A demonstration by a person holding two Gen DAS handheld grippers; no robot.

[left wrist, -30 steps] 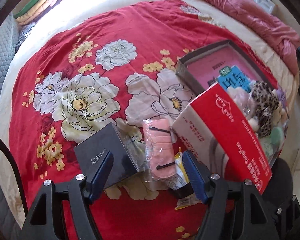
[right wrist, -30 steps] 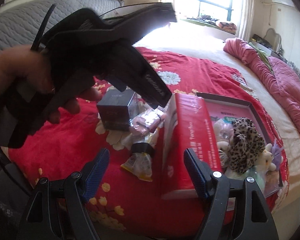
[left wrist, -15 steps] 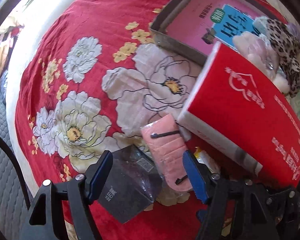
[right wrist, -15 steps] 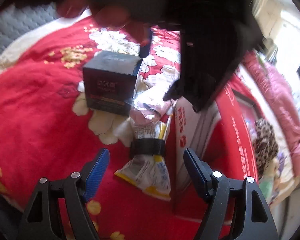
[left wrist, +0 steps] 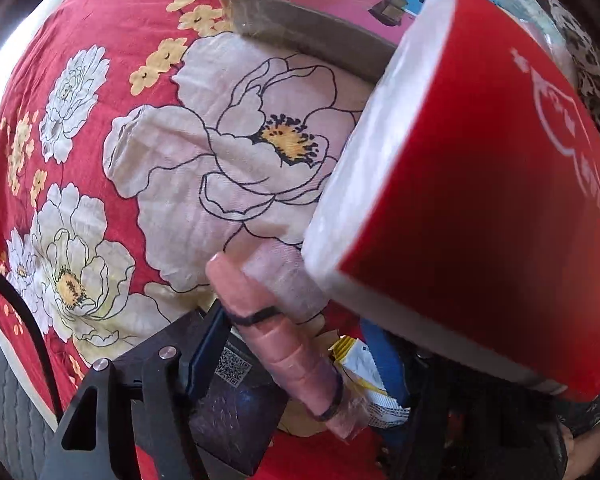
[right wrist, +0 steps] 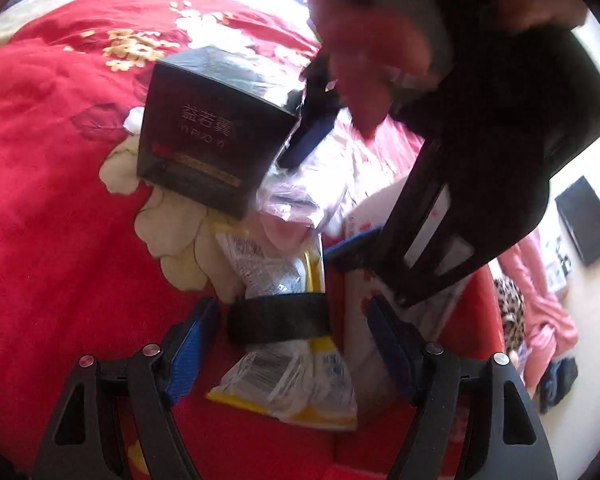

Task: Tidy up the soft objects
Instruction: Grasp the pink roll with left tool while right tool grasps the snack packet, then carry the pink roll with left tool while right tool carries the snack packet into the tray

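Note:
A pink soft pouch in clear plastic [left wrist: 284,344] lies on the red floral bedspread between the open fingers of my left gripper [left wrist: 296,356], which straddles it without gripping. It also shows in the right wrist view [right wrist: 300,200]. A yellow-and-white packet with a black band [right wrist: 284,344] lies between the open fingers of my right gripper [right wrist: 292,344]. A leopard-print soft item [left wrist: 596,80] lies in the tray behind.
A dark box [right wrist: 208,132] stands left of the pouch. A tall red-and-white box [left wrist: 472,200] stands right of it. A grey tray with a pink bottom [left wrist: 320,28] lies behind. The left gripper body [right wrist: 480,160] crowds the right wrist view.
Both grippers have come down close to the bed. The left one now straddles the pink pouch; the right one now straddles the banded packet.

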